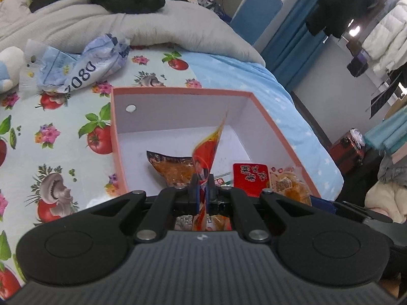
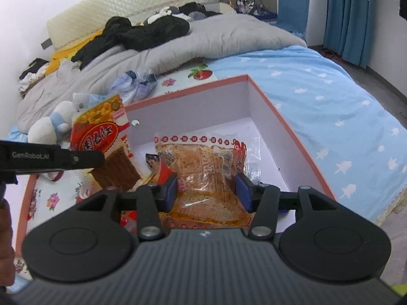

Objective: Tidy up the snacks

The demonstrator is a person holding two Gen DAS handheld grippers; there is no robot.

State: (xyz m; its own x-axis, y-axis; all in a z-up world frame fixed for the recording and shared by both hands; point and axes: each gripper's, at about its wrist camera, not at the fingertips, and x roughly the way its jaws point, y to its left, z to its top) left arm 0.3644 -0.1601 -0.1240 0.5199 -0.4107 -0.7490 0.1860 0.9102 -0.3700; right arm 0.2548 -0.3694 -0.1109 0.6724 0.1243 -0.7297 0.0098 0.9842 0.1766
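Left wrist view: the left claw (image 1: pixel 202 185) is clenched on a red snack packet (image 1: pixel 207 150), held edge-on over the pink-rimmed box (image 1: pixel 178 91) on the bed; its long axis points away, toward the box's far wall. Lower it flat before releasing.

Right wrist view: the right claw (image 2: pixel 206 189) stands released, straddling an orange snack packet (image 2: pixel 203 167), probably untouched.

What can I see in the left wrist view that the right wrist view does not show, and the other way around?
Only the left wrist view shows the left gripper shut on the red snack packet edge-on, plus the tomato-print sheet widely.

Only the right wrist view shows the right gripper open around the orange snack bag, and the headboard.

Both show the pink box and the grey duvet.
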